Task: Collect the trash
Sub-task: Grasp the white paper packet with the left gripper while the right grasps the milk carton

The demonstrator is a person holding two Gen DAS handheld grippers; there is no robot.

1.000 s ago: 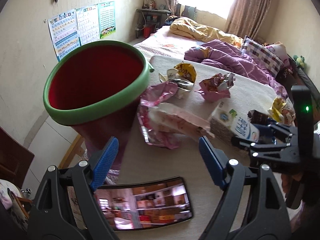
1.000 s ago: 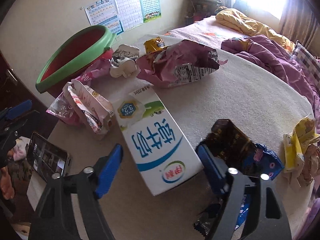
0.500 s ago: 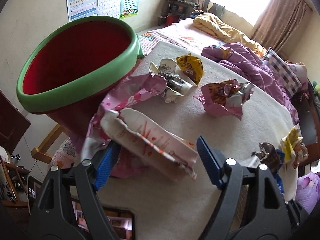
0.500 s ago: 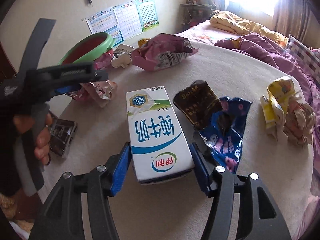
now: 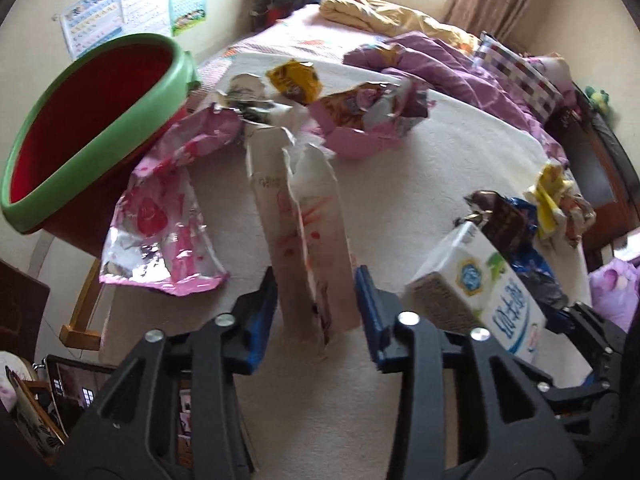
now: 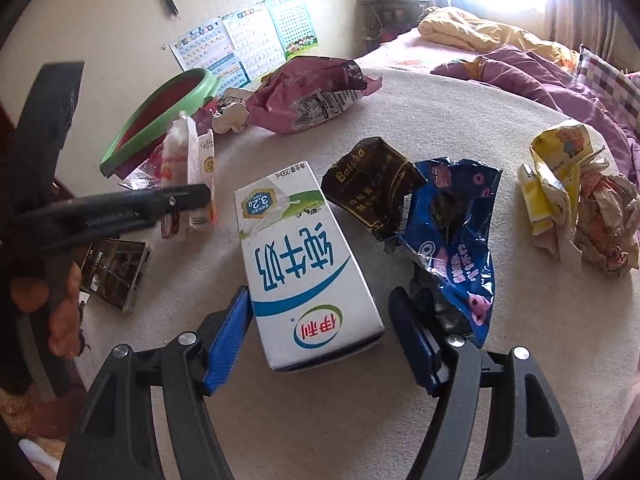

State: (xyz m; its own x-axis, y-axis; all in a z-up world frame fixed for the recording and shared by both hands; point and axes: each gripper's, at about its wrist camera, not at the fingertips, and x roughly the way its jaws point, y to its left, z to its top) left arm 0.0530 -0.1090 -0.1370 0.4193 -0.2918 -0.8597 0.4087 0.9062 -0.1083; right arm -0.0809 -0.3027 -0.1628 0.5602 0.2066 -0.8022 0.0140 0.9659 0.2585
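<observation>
Wrappers [image 6: 452,216] litter cream table [image 6: 420,120]; bed [image 6: 500,56] beyond, posters [image 6: 244,36] on wall

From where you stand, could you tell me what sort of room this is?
Most likely a bedroom: a bed with a crumpled purple quilt and checked pillow, and learning charts on the wall.

"200mL", "3.2g" on milk carton [image 6: 308,256]
</observation>
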